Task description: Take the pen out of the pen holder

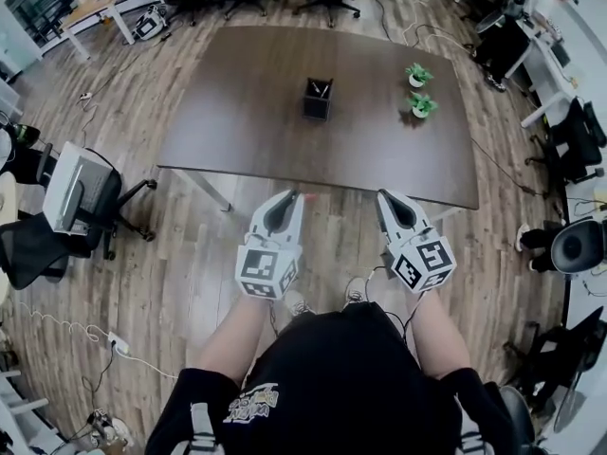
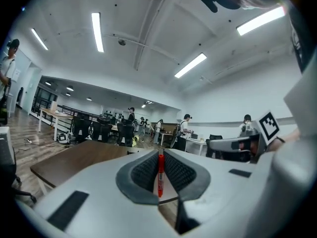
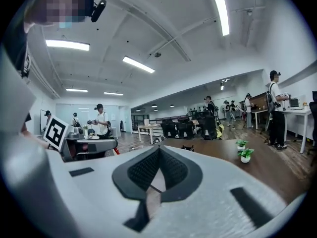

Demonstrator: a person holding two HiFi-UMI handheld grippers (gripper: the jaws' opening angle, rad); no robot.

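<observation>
The black pen holder (image 1: 318, 99) stands near the middle of the dark brown table (image 1: 237, 121), with pens still sticking out of it. I stand back from the table's near edge, both grippers held level over the wooden floor. My left gripper (image 1: 295, 198) is shut on a red pen (image 2: 160, 175), which stands upright between its pads; a bit of red shows at its tip (image 1: 307, 196). My right gripper (image 1: 385, 197) is shut with nothing between its pads (image 3: 148, 167). The pen holder (image 3: 187, 147) shows small beyond the right jaws.
Two small potted plants (image 1: 417, 74) (image 1: 422, 105) stand on the table's right part. Office chairs (image 1: 66, 207) are at the left, and more chairs and desks stand at the right (image 1: 569, 140). A power strip and cables (image 1: 114, 341) lie on the floor. People stand in the background.
</observation>
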